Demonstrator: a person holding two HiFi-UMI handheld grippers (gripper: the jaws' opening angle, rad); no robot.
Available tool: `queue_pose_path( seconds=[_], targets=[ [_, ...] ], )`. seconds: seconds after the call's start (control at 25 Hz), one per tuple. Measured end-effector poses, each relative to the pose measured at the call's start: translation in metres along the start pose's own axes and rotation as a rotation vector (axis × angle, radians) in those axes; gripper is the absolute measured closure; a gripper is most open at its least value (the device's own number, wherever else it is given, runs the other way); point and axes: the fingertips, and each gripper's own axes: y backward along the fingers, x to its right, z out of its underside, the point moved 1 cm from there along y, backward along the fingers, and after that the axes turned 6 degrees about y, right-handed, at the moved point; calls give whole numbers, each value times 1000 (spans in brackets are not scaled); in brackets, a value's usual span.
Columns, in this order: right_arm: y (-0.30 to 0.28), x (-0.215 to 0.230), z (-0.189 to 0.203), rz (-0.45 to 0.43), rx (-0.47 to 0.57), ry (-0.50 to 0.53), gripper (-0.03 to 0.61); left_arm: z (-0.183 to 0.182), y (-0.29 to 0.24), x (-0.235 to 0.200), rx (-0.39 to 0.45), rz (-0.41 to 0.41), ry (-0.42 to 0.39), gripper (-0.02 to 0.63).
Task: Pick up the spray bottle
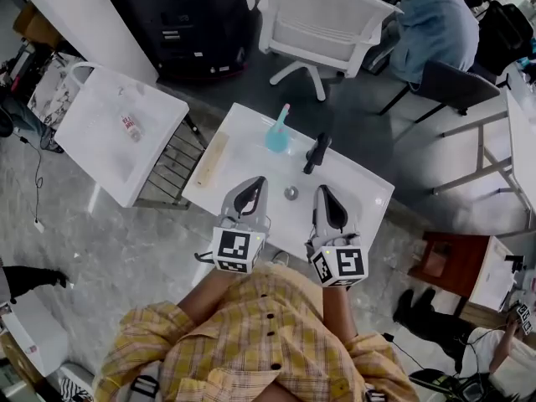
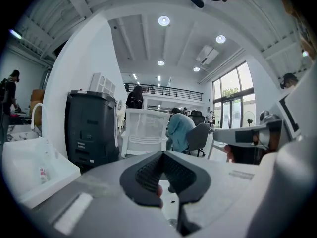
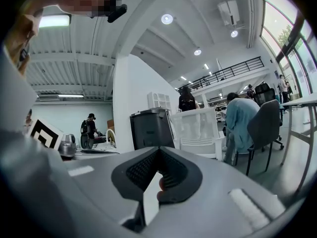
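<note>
Yellow plaid cloth fills the near edge of the head view: the person's shirt (image 1: 268, 342), with both tools reaching out from it. The grey left gripper (image 1: 251, 189), topped by its marker cube, has its jaws pressed together on nothing; its own view shows the dark ribbed pads meeting with only air between them. The right gripper (image 1: 327, 198) looks the same, jaws closed and empty. Both hang over the near edge of the white rectangular counter (image 1: 360, 191).

Just beyond them lies a small round metal piece (image 1: 291, 193), and off to the left a pale wooden strip (image 1: 211, 159). Farther on is a black upright object (image 1: 316, 152). Farthest, near the counter's back edge, stands the pale blue spray bottle with a pinkish top (image 1: 277, 132), upright, untouched and well apart from both grippers.

Nothing of the pick-up is done yet. By my reading one gripper has to open, reach across and close on the bottle.
</note>
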Motion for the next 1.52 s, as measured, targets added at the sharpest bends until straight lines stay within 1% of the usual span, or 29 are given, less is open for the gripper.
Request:
queue_pose_path(
  seconds=[0.12, 0.32, 0.56, 0.72, 0.84, 1.0, 1.2, 1.52],
  targets=[
    [-13, 3, 7, 25, -22, -11, 577, 2, -19, -10, -19, 24, 7, 614],
    [-36, 7, 10, 64, -38, -21, 577, 9, -53, -33, -74, 32, -21, 614],
    [-54, 15, 25, 120, -71, -34, 577, 33, -88, -50, -152, 65, -9, 614],
    [-61, 19, 35, 149, -93, -48, 577, 43, -110, -56, -181, 86, -14, 613],
    [-64, 19, 43, 163, -110, -56, 577, 48, -123, -57, -195, 98, -16, 597],
    [-69, 16, 51, 171, -123, -61, 577, 57, -135, -62, -217, 95, -15, 552],
    [-75, 15, 57, 180, -139, -67, 577, 64, -152, -68, -243, 94, -12, 512],
    [-78, 14, 64, 203, -158, -69, 577, 72, -175, -69, -259, 103, -21, 492]
  ],
)
